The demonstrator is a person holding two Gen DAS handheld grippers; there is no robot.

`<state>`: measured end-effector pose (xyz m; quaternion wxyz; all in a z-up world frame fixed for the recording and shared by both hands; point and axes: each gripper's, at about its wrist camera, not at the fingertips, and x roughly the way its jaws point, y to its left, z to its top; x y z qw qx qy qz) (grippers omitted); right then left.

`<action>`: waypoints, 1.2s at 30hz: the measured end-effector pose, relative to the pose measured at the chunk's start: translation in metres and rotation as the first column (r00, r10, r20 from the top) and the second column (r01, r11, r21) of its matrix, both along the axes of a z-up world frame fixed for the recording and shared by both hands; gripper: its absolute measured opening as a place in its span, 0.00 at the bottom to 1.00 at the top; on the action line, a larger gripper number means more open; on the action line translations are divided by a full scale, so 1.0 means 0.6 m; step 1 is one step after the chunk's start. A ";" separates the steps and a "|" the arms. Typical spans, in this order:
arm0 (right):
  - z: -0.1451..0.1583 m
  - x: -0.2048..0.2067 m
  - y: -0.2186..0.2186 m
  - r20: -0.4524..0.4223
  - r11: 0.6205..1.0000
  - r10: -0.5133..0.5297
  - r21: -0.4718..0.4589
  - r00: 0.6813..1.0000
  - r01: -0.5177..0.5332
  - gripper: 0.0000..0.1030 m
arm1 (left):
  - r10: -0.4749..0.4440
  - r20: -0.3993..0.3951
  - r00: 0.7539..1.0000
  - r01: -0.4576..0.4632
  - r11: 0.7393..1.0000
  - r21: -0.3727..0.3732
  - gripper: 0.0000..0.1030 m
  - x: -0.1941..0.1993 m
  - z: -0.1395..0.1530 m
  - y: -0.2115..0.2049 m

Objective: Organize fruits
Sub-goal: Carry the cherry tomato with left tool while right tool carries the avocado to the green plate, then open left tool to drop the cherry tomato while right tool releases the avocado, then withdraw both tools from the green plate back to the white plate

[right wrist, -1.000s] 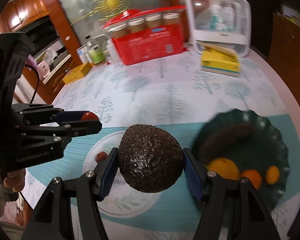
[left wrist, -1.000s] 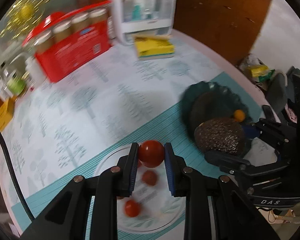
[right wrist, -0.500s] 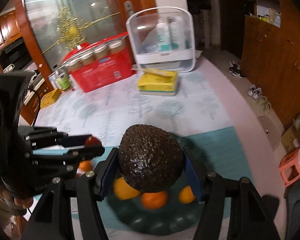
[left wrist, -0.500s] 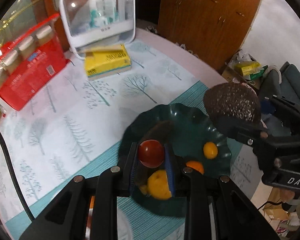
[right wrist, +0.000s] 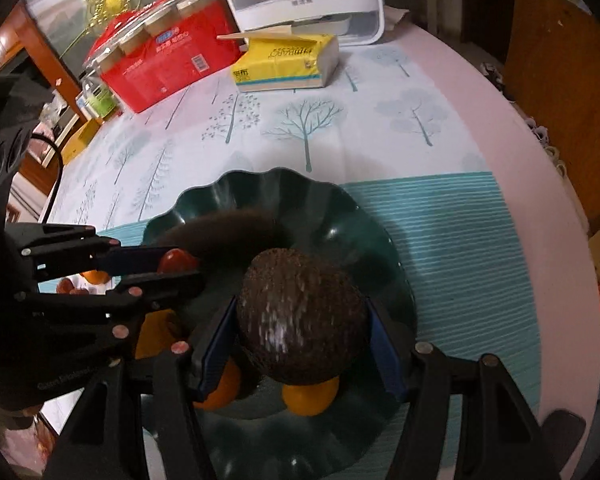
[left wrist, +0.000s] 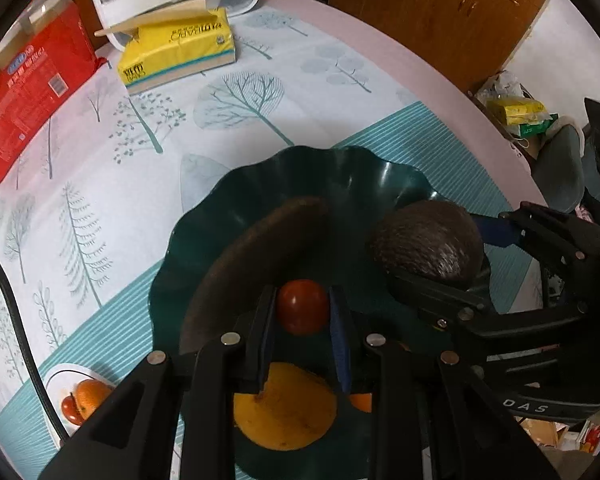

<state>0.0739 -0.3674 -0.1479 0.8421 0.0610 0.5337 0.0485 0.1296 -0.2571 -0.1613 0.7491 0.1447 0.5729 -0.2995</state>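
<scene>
A round bench wears a tree-print cloth with a teal striped band. On it sit a dark green bowl, a white plate at the near left, a yellow tissue pack, a red box and a white case at the far side.
</scene>
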 end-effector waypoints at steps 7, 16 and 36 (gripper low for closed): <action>-0.007 0.012 0.004 0.020 0.997 0.070 -0.027 0.997 -0.069 0.62 | 0.050 -0.062 0.997 -0.051 0.999 -0.014 0.27 0.009 -0.015 0.010; 0.013 0.017 0.015 0.069 0.995 0.099 -0.018 0.993 -0.098 0.62 | 0.106 -0.094 0.990 -0.111 0.993 -0.051 0.39 0.011 0.012 0.045; 0.112 -0.045 0.069 0.113 1.000 0.011 -0.021 0.994 -0.009 0.62 | 0.167 0.047 0.985 -0.162 0.983 -0.090 0.70 -0.062 0.116 0.157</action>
